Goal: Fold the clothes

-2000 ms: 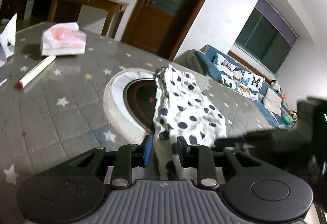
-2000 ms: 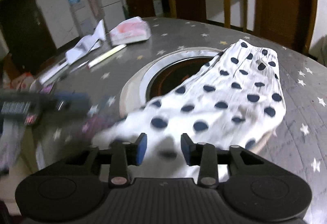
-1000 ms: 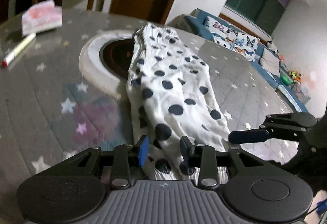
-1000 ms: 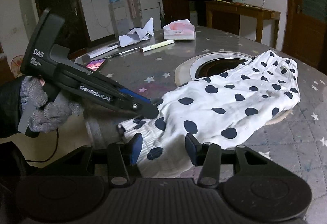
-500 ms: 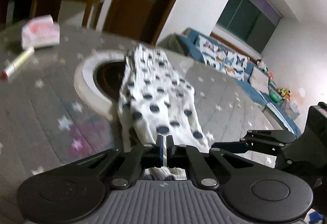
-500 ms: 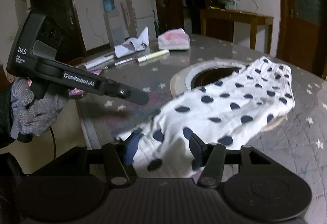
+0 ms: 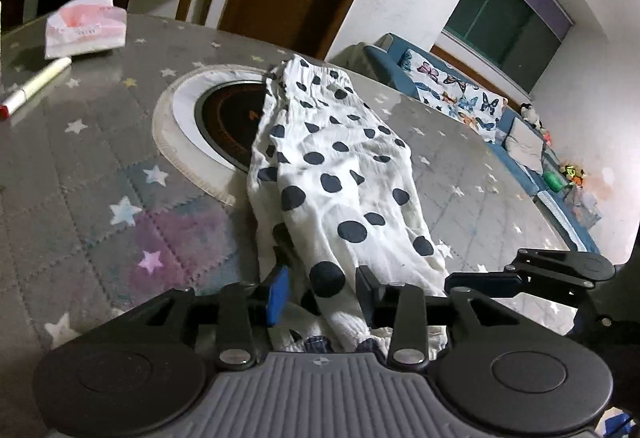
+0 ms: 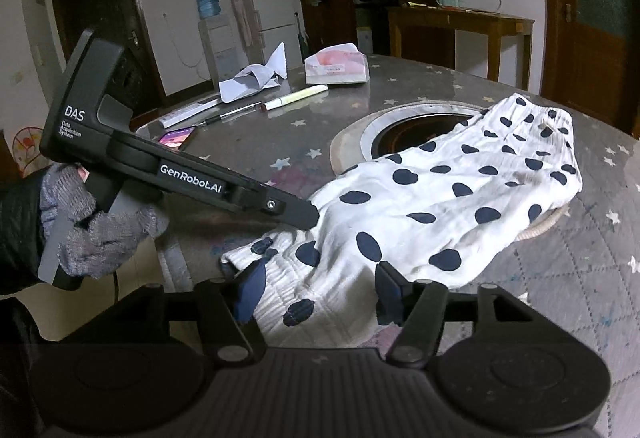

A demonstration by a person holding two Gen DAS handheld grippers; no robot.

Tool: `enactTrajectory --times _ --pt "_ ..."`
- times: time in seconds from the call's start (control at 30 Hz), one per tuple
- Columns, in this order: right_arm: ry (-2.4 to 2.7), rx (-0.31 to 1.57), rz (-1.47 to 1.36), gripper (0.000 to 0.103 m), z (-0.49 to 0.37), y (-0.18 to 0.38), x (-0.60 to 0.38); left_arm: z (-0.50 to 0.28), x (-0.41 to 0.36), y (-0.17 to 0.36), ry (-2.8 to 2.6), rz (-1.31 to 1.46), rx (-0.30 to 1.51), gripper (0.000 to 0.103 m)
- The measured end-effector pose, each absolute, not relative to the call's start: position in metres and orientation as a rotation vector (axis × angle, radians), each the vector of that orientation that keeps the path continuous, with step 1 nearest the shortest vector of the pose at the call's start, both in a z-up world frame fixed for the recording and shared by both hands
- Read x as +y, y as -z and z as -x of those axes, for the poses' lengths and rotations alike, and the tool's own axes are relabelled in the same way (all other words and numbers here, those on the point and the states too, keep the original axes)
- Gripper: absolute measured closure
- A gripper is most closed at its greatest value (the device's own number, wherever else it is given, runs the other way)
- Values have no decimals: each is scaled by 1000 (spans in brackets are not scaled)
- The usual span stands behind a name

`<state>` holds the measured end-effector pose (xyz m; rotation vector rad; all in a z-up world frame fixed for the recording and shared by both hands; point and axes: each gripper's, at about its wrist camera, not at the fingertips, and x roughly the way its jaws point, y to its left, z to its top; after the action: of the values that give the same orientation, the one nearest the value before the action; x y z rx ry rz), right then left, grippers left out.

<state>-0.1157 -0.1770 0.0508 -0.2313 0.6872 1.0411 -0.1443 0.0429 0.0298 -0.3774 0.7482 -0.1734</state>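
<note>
Your left tongs [image 7: 322,288] and right tongs [image 8: 318,288] are both gaping wide, straddling the polka-dot garment's [image 7: 340,174] lower-frame hem.

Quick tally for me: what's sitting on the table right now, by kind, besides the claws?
Polka-dot garment: 1
Tissue packs: 1
Markers: 1
Pens: 1
Crumpled papers: 1
Phones: 1
Total: 6

Both the left claw and the right claw are open at the garment's near end.
</note>
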Motion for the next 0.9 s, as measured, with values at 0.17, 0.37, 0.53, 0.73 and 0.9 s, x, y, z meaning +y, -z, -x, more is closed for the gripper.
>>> enactTrajectory --times 0.17,0.37,0.53,0.73,0.9 --pt "-1037 693 223 40 113 -48 -177 140 43 -21 191 416 774 81" --pt "-1026 666 211 39 113 -58 -181 149 49 -50 216 476 723 96" --pt "-1026 634 181 39 106 -67 -180 155 54 -64 188 420 710 96" --pt "-1030 696 187 39 93 -45 -167 149 58 -31 135 403 832 95" --pt "-1030 753 222 39 90 -33 -164 154 62 -46 128 357 780 90"
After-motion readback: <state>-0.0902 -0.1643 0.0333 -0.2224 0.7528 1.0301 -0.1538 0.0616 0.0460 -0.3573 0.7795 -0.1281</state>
